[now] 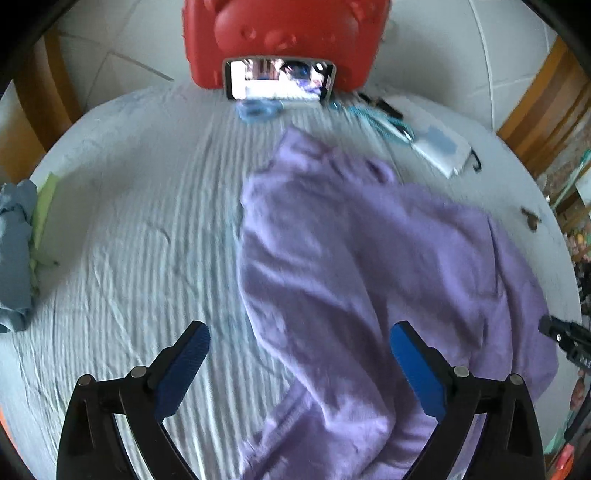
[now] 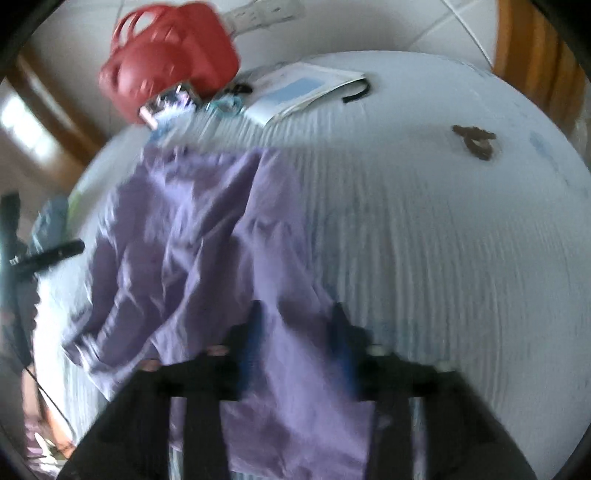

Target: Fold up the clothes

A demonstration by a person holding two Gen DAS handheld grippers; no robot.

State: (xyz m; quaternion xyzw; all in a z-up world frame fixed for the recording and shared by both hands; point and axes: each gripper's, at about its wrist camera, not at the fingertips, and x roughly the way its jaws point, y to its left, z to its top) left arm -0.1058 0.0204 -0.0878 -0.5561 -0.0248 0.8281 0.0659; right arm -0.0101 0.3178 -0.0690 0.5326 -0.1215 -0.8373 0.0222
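A lilac garment (image 1: 351, 240) lies rumpled on the pale ribbed bedcover (image 1: 147, 221). My left gripper (image 1: 300, 328) hangs over the garment's near left edge with its blue pads wide open, one over bare cover and one over cloth, gripping nothing. In the blurred right wrist view the same lilac garment (image 2: 192, 229) runs down between the fingers of my right gripper (image 2: 297, 317). Those fingers stand a narrow gap apart with cloth filling it. The blur hides whether the pads press on the cloth.
A red bag (image 1: 280, 29) with a phone (image 1: 279, 81) leaning on it stands at the far edge, beside a white booklet (image 1: 439, 144) and cords. Blue-grey clothes (image 1: 14, 251) are piled at the left edge. A small brown thing (image 2: 476, 142) lies far right.
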